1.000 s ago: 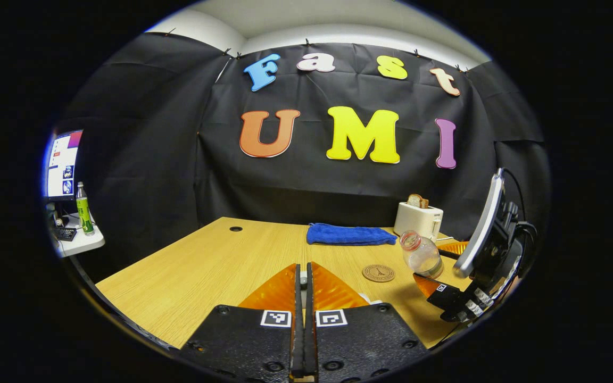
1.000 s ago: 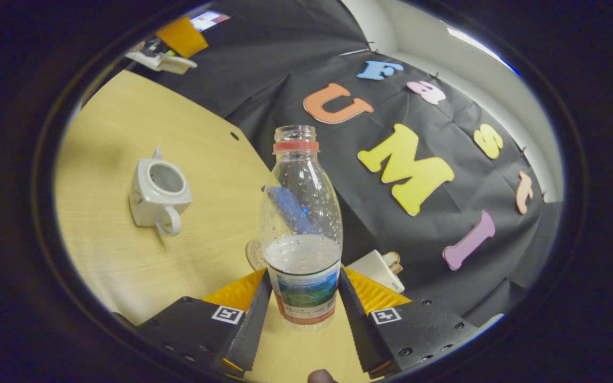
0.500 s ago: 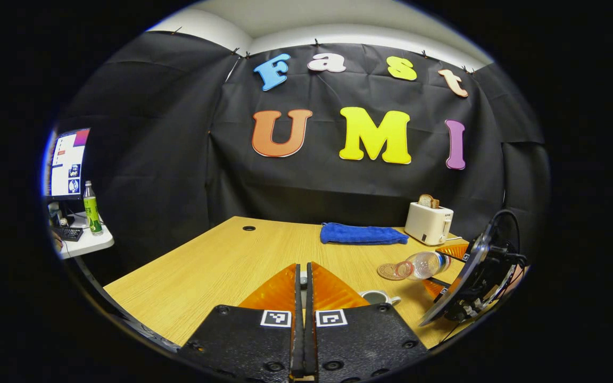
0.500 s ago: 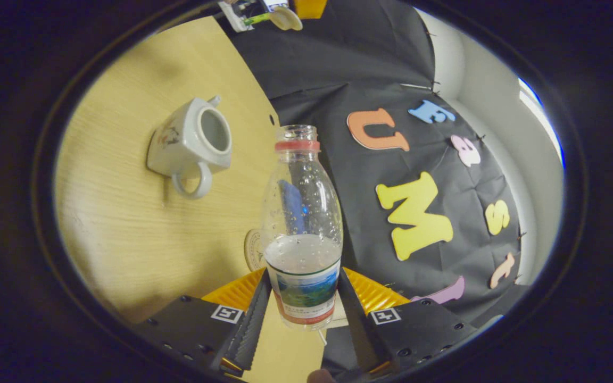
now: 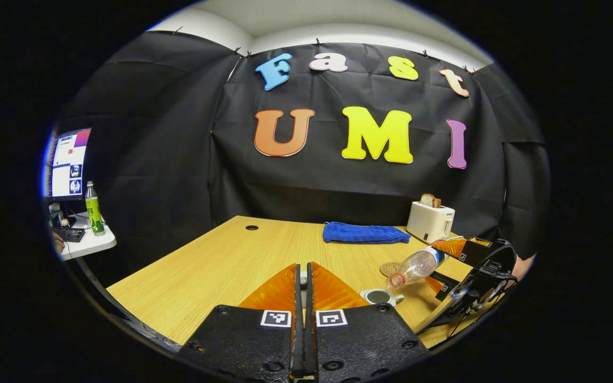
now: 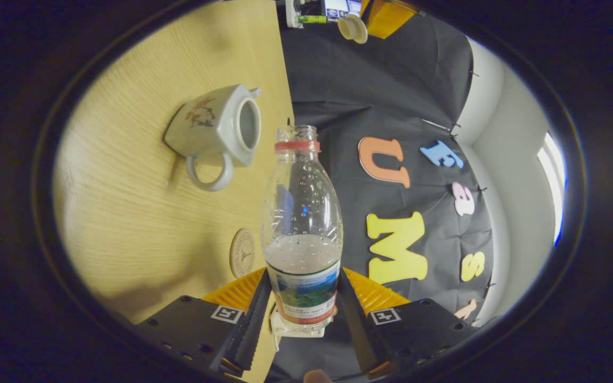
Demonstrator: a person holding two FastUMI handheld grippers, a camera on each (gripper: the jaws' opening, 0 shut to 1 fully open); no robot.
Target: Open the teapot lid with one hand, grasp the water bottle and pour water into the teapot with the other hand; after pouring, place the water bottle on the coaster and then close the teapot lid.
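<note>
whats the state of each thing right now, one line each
teapot: lid off, mouth open, standing on the table
water bottle: uncapped, partly full, tipped toward the teapot
right gripper: jaws shut on the water bottle
left gripper: jaws shut
coaster: bare, flat on the table
toaster: bread in the slot

Blue towel lies beside white toaster.
</note>
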